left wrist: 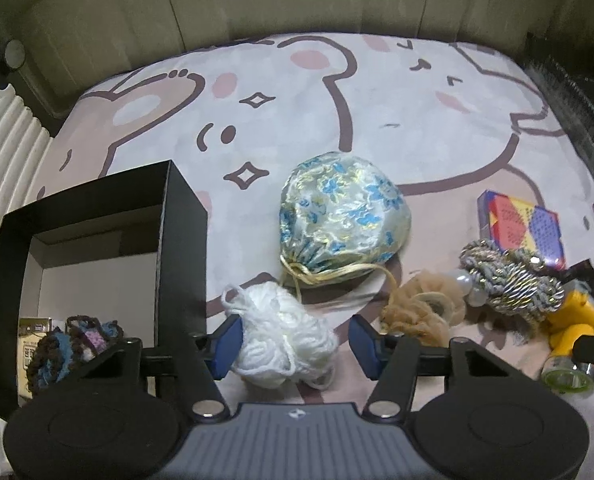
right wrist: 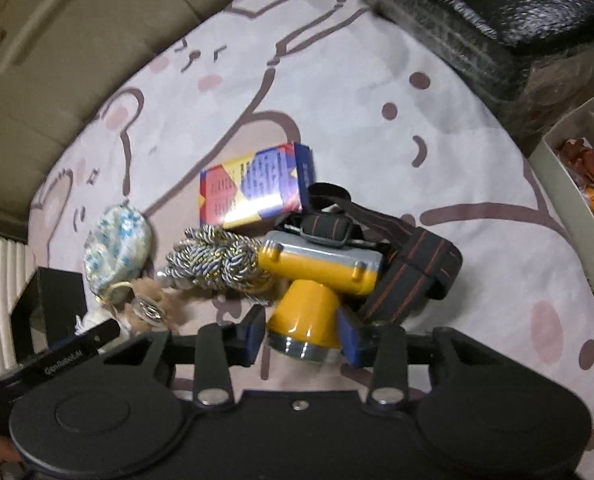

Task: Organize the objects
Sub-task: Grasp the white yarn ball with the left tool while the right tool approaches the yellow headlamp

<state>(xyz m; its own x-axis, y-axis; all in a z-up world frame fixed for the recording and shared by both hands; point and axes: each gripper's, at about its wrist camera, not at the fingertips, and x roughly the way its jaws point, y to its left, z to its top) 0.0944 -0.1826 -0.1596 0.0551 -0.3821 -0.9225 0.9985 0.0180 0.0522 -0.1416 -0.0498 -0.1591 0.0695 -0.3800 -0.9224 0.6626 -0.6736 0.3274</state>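
White yarn (left wrist: 283, 336) sits between the spread left gripper (left wrist: 295, 344); right gripper (right wrist: 301, 334) straddles the yellow headlamp (right wrist: 309, 292), unclenched.

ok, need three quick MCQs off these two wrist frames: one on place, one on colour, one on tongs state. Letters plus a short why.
1. Where is the white yarn ball?
A. inside the black box
B. between the left tongs' fingers
C. on top of the floral pouch

2. What colour is the headlamp body?
A. yellow
B. green
C. red

3. How do the right tongs stand?
A. shut on nothing
B. out of view
C. open around the headlamp's lens end

Answers: 1 B, the yarn sits between the blue fingers of the left tongs, outside the black box. 2 A, yellow housing with a grey top. 3 C, fingers either side of the lens bell, gaps showing.
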